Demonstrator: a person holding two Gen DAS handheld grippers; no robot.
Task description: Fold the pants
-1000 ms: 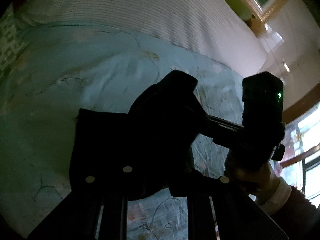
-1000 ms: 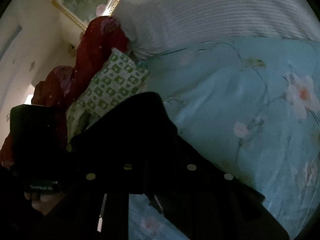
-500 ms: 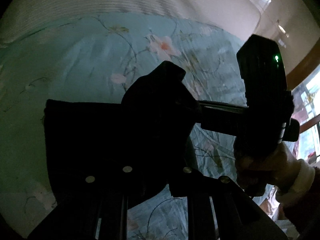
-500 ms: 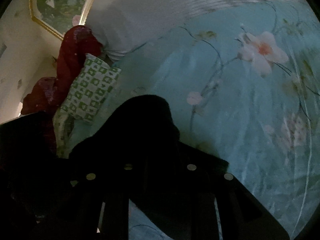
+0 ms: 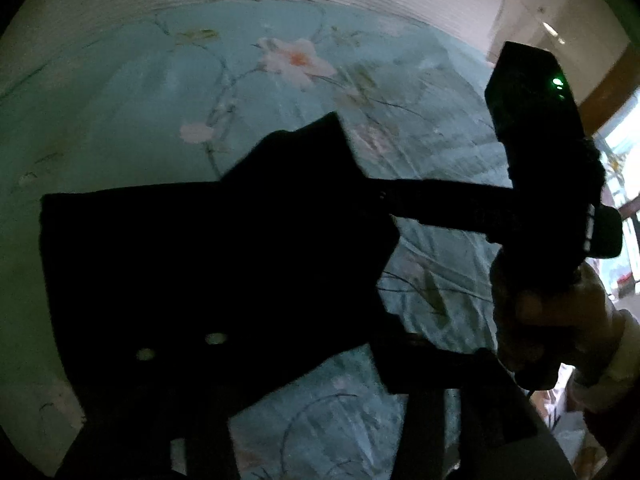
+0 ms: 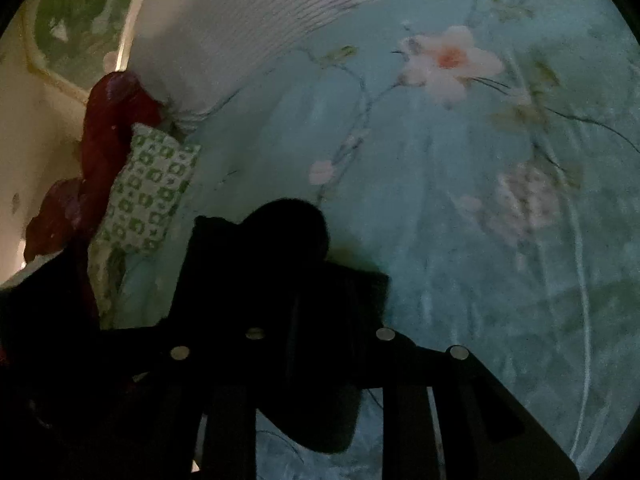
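Black pants point(image 5: 208, 264) hang bunched above a bed, spread between two handheld grippers in a dimly lit bedroom. The cloth reads as a flat, near-featureless black mass: no seams, pockets or waistband can be made out in the low light. In the left wrist view it forms a broad, roughly rectangular sheet with a straight left edge and a pointed peak rising at its upper right. In the right wrist view the pants point(image 6: 288, 280) show as a rounded hump with a squared shoulder on either side and a fold drooping below the fingers.

The left gripper point(image 5: 288, 320) is buried in the dark fabric; its fingers merge with the cloth, and whether they are pressed together on it cannot be told. The right gripper point(image 6: 316, 312) is likewise swallowed by the black folds, so its jaws' position cannot be told either. Seen from the left, the right gripper point(image 5: 404, 204) reaches in from the side to the cloth's upper right corner, a green light glowing on its body, with the person's hand point(image 5: 536, 320) wrapped around the handle.

Beneath the pants lies a pale blue bedspread point(image 6: 440, 220) printed with pink blossoms. A green-and-white patterned pillow point(image 6: 148, 192) and a dark red blanket point(image 6: 108, 128) sit at the bed's far left, below a framed picture point(image 6: 80, 12).
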